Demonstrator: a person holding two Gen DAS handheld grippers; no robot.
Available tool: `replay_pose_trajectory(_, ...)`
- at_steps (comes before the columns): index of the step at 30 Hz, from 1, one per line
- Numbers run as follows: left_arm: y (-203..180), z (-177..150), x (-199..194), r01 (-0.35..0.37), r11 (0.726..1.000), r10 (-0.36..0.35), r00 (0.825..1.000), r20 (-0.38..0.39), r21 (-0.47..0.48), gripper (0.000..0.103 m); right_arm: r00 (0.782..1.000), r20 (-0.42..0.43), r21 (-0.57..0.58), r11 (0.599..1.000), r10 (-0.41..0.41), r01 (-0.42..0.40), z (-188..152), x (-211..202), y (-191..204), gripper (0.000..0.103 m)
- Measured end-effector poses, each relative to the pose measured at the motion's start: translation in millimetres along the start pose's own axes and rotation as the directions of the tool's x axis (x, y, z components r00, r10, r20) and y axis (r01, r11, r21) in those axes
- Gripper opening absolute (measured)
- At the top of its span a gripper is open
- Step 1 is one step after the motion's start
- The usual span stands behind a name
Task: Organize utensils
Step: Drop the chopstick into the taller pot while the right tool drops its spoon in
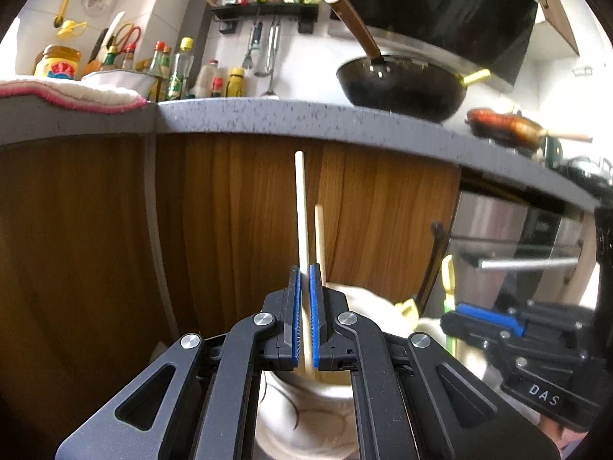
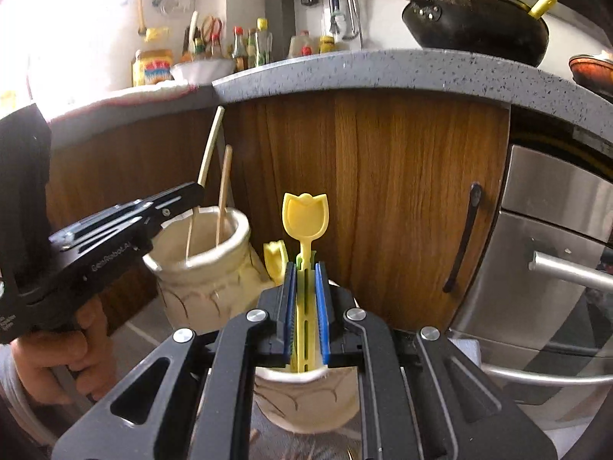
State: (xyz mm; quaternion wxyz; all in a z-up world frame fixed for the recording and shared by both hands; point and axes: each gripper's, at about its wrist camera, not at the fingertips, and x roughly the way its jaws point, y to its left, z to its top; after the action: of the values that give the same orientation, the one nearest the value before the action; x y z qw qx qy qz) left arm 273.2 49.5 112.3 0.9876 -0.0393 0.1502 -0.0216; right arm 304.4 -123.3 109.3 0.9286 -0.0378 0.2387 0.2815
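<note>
Both views are being lit by daylight entering from the upper left, where the wall (image 2: 76,30) is being washed out to white in the right wrist view. The cupboard door (image 1: 95,230) below is being left in dim shade. Straight edges are being bent by fisheye distortion, and dark corners are being cut off. The oven handle (image 1: 528,264) is being blurred slightly.

The lower end of the chopstick (image 1: 302,230) disappears behind the left tool (image 1: 305,287) and into the cream jar (image 1: 306,418), whose base the picture's bottom edge cuts off. In the right wrist view, the yellow spoon (image 2: 305,214) sinks out of sight into a second jar (image 2: 306,402) beneath the right tool (image 2: 306,287). Labels on the bottles (image 1: 178,73) on the bench (image 1: 268,115) above the jar are too small to read.
</note>
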Motion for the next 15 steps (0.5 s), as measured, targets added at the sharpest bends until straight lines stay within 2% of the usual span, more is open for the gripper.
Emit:
replay_pose_trajectory(7,-7,0,2,-0.002,0.999,0.006,0.998,-0.066,0.053,0.005,0.995,-0.093,-0.034,0.999,-0.033,0.030,3,10,3,0.010)
replay_pose_trajectory(15,-2,3,-9,-0.013,0.999,0.015,0.998,-0.067,0.035,0.019,0.993,-0.111,-0.046,0.998,-0.047,0.042,4,6,5,0.012)
